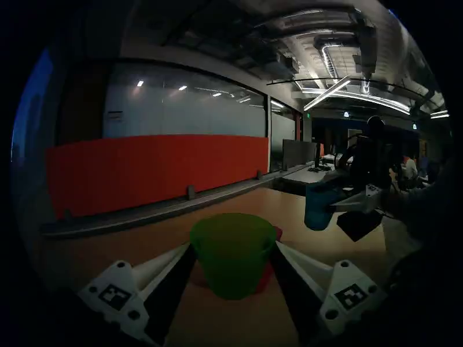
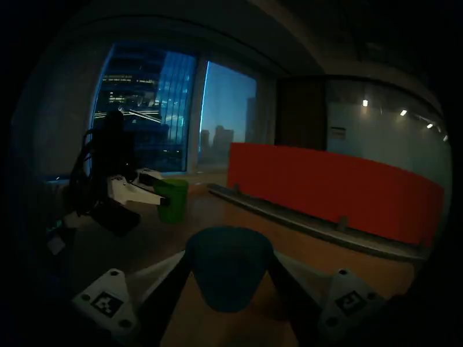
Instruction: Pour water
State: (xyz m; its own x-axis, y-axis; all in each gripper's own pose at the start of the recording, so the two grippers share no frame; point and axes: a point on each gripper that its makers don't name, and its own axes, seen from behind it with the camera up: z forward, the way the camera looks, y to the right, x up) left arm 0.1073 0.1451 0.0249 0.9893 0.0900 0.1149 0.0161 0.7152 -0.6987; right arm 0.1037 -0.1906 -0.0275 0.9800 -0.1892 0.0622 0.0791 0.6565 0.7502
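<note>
Over the table [image 1: 289,205], my left gripper [image 1: 233,247] clamped the green cup [image 1: 233,263], my right gripper [image 2: 230,254] the blue cup [image 2: 229,274]; aligning them seemed next.

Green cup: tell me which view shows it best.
The left gripper view: the green cup sits close and large between the left gripper's fingers. The right gripper view shows it small and farther off, partly covered by that gripper.
</note>
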